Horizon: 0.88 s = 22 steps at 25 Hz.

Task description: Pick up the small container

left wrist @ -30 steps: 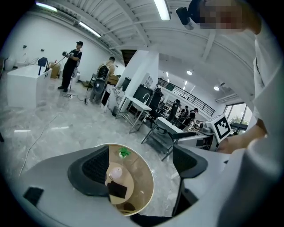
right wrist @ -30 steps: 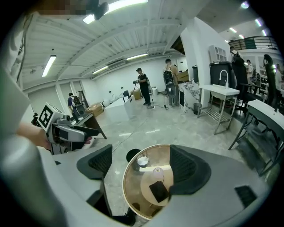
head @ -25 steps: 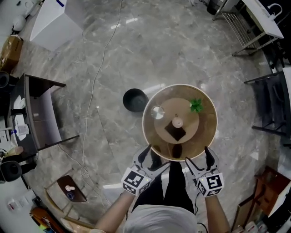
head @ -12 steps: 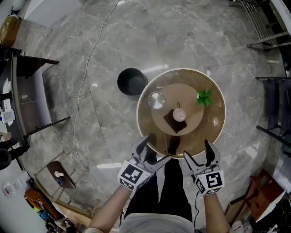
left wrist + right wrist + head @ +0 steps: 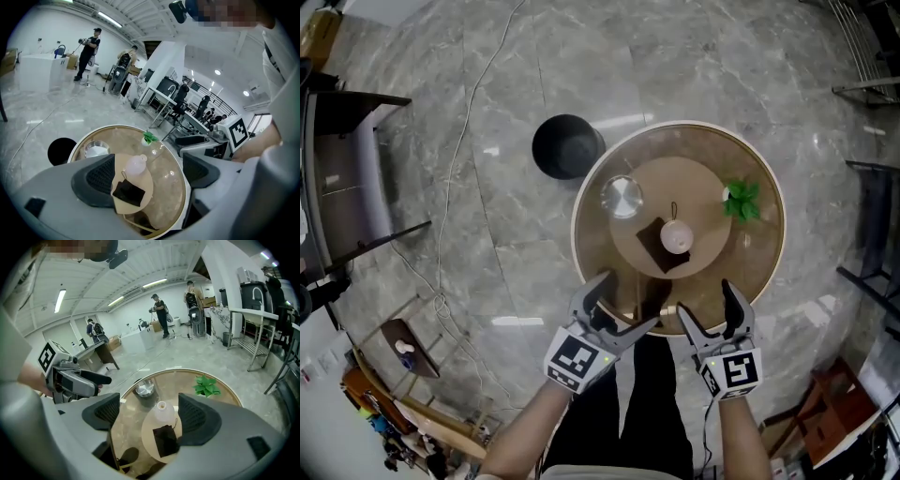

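I can read no words, brands or numbers anywhere. The only sign-like marks are black-and-white square patterns on the marker cube (image 5: 578, 362) of my left gripper (image 5: 623, 302) and on the marker cube (image 5: 732, 370) of my right gripper (image 5: 706, 300). Both cubes sit just below the round table (image 5: 741, 264).

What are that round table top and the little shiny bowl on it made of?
Table top: looks like tinted glass, glossy; lights glint on it and dark shapes show through. Bowl: probably polished metal, silvery and mirror-bright.

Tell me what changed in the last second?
The person closed in: the round glass table looks larger in the head view. The left gripper and right gripper stay open, holding nothing. The bottle, metal bowl, plant and black pouch sit unmoved.
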Each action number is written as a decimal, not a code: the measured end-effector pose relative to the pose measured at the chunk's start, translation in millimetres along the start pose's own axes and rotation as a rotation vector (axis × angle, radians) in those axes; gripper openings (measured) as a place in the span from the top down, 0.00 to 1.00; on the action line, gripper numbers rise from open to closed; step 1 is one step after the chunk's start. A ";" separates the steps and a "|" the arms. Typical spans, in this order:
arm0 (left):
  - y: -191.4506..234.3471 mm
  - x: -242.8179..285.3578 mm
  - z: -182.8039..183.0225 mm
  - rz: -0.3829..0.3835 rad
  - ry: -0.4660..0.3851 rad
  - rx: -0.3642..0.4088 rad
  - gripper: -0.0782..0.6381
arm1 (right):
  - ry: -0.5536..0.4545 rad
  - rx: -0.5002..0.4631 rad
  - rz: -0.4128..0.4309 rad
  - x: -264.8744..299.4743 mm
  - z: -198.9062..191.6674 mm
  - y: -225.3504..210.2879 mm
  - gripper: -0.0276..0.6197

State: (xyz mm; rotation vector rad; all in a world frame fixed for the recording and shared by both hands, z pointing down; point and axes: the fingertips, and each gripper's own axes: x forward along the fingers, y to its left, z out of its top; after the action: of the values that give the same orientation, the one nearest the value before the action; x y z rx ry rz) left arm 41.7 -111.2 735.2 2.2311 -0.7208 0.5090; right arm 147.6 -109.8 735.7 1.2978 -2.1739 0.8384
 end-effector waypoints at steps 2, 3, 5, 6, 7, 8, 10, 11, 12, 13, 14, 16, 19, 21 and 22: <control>5.7 10.5 -7.7 -0.002 0.005 0.004 0.25 | 0.003 -0.006 0.007 11.5 -6.7 -3.9 0.34; 8.7 15.5 -11.5 -0.003 0.009 0.008 0.25 | 0.003 -0.010 0.013 17.5 -10.2 -4.7 0.34; 14.9 25.6 -18.9 -0.003 0.017 0.014 0.25 | 0.005 -0.019 0.028 29.7 -17.8 -4.9 0.34; 17.4 31.2 -22.7 -0.004 0.021 0.016 0.25 | 0.007 -0.022 0.035 35.2 -21.6 -5.2 0.34; 19.4 37.0 -26.8 -0.006 0.024 0.018 0.25 | 0.009 -0.024 0.040 40.3 -25.0 -5.9 0.34; 21.2 42.8 -30.9 -0.007 0.026 0.020 0.25 | 0.010 -0.028 0.044 45.2 -27.8 -6.8 0.34; 24.4 53.3 -38.3 -0.007 0.028 0.016 0.25 | 0.010 -0.041 0.051 54.9 -31.7 -9.5 0.34; 25.8 57.8 -41.6 -0.007 0.029 0.012 0.25 | 0.010 -0.049 0.053 59.6 -33.4 -11.3 0.34; 27.0 61.8 -44.9 -0.008 0.031 0.009 0.25 | 0.011 -0.055 0.054 64.2 -35.4 -13.3 0.34; 28.0 65.5 -48.3 -0.011 0.034 0.008 0.25 | 0.011 -0.060 0.056 68.9 -37.6 -15.3 0.35; 29.3 68.9 -52.0 -0.015 0.040 0.011 0.25 | 0.011 -0.065 0.059 74.2 -40.1 -17.3 0.35; 32.6 75.1 -60.3 -0.024 0.055 0.025 0.25 | 0.011 -0.082 0.065 86.4 -46.2 -21.1 0.38; 36.1 81.7 -71.9 -0.035 0.074 0.033 0.25 | 0.022 -0.128 0.073 103.1 -57.1 -27.1 0.39; 38.5 85.2 -78.6 -0.039 0.083 0.035 0.25 | 0.027 -0.159 0.078 112.2 -63.4 -30.7 0.39; 39.9 86.6 -82.0 -0.040 0.090 0.037 0.25 | 0.026 -0.172 0.081 116.7 -65.0 -31.6 0.40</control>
State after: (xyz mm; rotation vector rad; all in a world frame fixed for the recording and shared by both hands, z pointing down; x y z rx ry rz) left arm 71.5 -103.3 857.1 2.2371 -0.6245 0.6031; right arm 129.7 -146.1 866.9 1.1164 -2.2363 0.6777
